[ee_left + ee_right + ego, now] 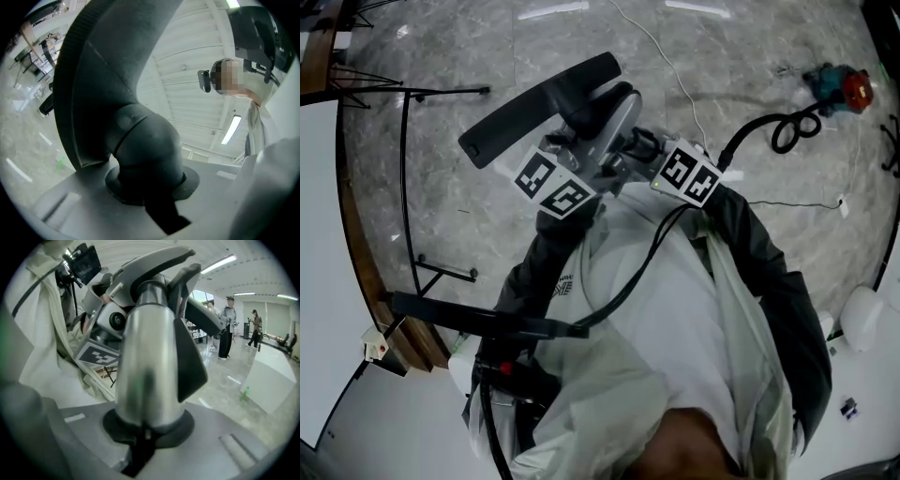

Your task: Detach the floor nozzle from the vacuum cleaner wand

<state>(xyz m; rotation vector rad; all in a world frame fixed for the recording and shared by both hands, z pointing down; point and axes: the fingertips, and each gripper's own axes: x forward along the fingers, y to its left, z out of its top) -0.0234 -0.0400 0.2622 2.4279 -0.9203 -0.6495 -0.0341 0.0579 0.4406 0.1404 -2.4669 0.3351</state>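
Legible text check: none readable in any view.
Left marker cube [555, 185] and right marker cube [687, 175] carry only black-and-white square code patterns, with no letters or digits; the same kind of pattern shows in the right gripper view. A small white print [565, 289] on the dark jacket [534, 272] is too small and blurred to read. No brand or label can be made out elsewhere.

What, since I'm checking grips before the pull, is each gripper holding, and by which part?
Left gripper: floor nozzle, by its black elbow neck. Right gripper: wand, by its silver tube.
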